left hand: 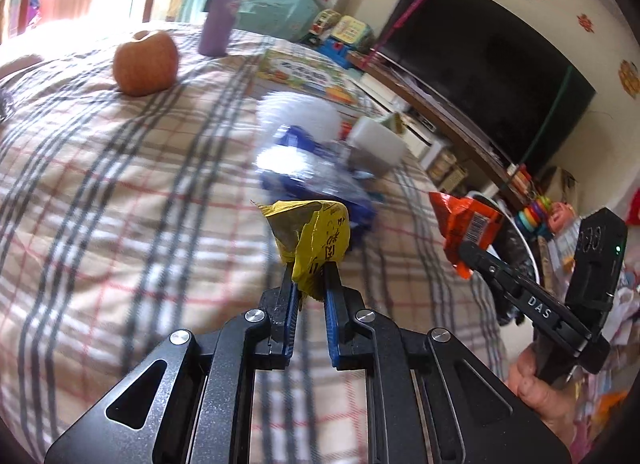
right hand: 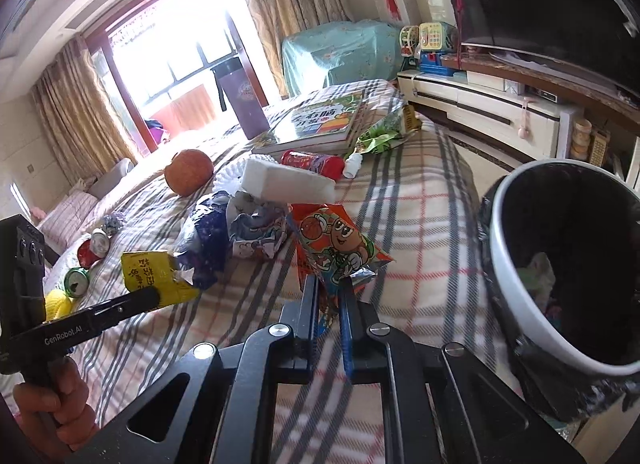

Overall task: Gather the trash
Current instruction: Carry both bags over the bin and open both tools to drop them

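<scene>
A plaid blanket point(right hand: 420, 199) covers the bed. On the left, the left gripper point(left hand: 310, 270), marked "GenRobot.AI", is clamped on a yellow wrapper point(left hand: 316, 236) printed with Chinese characters, lifted clear of the blanket. On the right, the right gripper point(right hand: 330, 288), marked "DAS", pinches an orange snack packet point(right hand: 336, 244) near the lined trash bin point(right hand: 516, 296).
</scene>
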